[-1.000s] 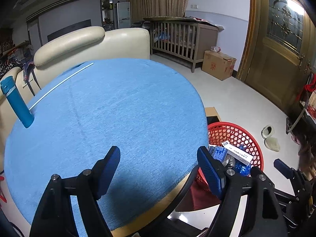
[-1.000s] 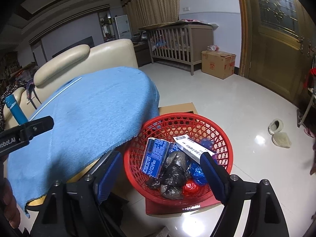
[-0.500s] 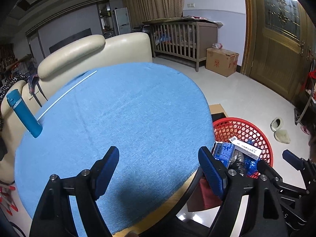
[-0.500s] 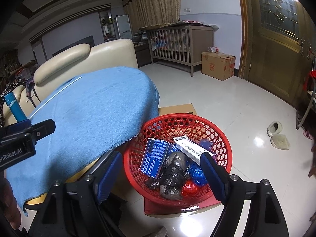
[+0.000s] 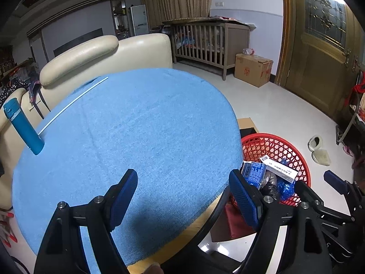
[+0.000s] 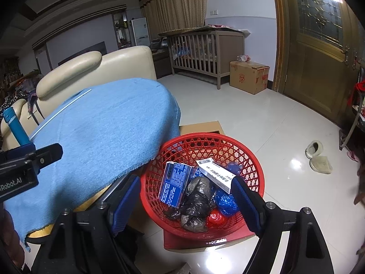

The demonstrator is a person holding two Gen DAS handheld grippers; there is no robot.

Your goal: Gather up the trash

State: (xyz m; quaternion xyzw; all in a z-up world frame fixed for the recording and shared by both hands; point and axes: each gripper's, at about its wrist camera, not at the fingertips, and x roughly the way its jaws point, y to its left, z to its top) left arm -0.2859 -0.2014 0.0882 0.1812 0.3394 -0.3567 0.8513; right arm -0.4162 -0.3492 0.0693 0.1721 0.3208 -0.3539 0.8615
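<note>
— Looking at the right gripper (image 6: 184,197): where is it hanging relative to the trash?

— It is hovering above the red basket (image 6: 248,150) on the floor, jaws standing wide apart with nothing between the pads. The trash is lying below and beyond them: a blue box (image 6: 174,183) leaning near the left finger, a white carton (image 6: 215,174) reaching toward the right finger, crumpled black bags (image 6: 197,202) in the middle.

— And the left gripper (image 5: 183,196)?

— It is pointing down over the round table's blue cloth (image 5: 136,132), jaws likewise spread and gripping nothing. The basket is sitting beside the table edge, showing just past its right finger.

— Anything lying on the cloth?

— A blue bottle (image 5: 22,126) is standing at the far left rim, well apart from both jaws, beside a thin white rod (image 5: 73,105).
</note>
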